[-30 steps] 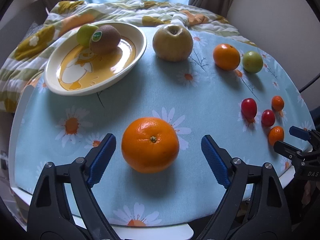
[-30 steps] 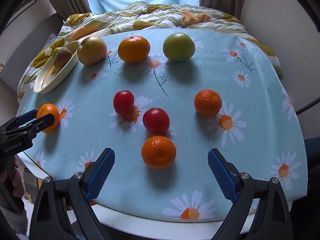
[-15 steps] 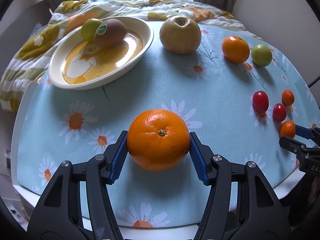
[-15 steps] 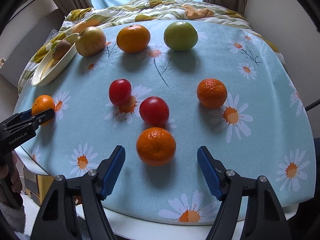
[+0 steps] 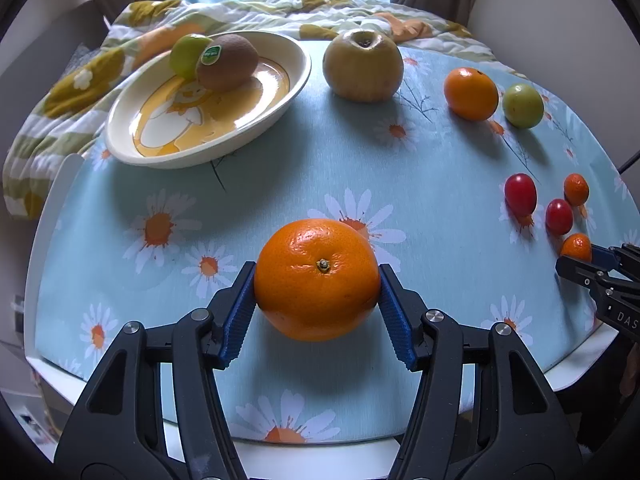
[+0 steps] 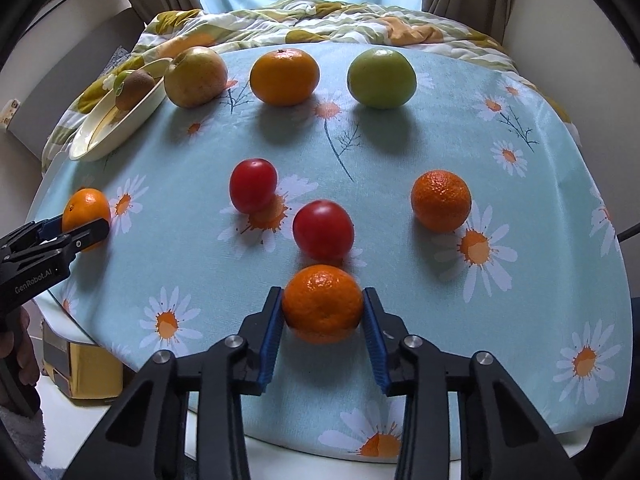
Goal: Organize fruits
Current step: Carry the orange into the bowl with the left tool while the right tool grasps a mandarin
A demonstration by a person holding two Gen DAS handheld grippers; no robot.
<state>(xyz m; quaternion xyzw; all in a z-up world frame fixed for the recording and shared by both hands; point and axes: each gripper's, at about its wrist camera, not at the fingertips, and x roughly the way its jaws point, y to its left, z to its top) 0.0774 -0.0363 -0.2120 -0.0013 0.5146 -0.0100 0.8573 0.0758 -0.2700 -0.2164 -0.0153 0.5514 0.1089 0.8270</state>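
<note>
My left gripper [image 5: 318, 312] is shut on a large orange [image 5: 317, 278] near the table's front edge. My right gripper [image 6: 323, 326] is shut on a small mandarin [image 6: 322, 303]. A cream plate [image 5: 168, 152] at the back left holds a kiwi [image 5: 227, 61] and a green fruit [image 5: 187, 54]. A pear [image 5: 363, 65], another orange [image 5: 471, 93] and a green apple [image 5: 523, 105] stand along the back. Two red tomatoes [image 6: 253, 185] [image 6: 323, 229] and a second mandarin [image 6: 441, 201] lie in the right wrist view.
The table wears a blue daisy cloth [image 5: 304, 168]. A rumpled floral blanket [image 5: 280, 4] lies behind it, with curtains and a window beyond. A yellow box [image 6: 86, 372] sits below the table's left edge.
Both grippers closed: the left on the large orange, the right on the small mandarin. Both moved forward toward their fruit.
</note>
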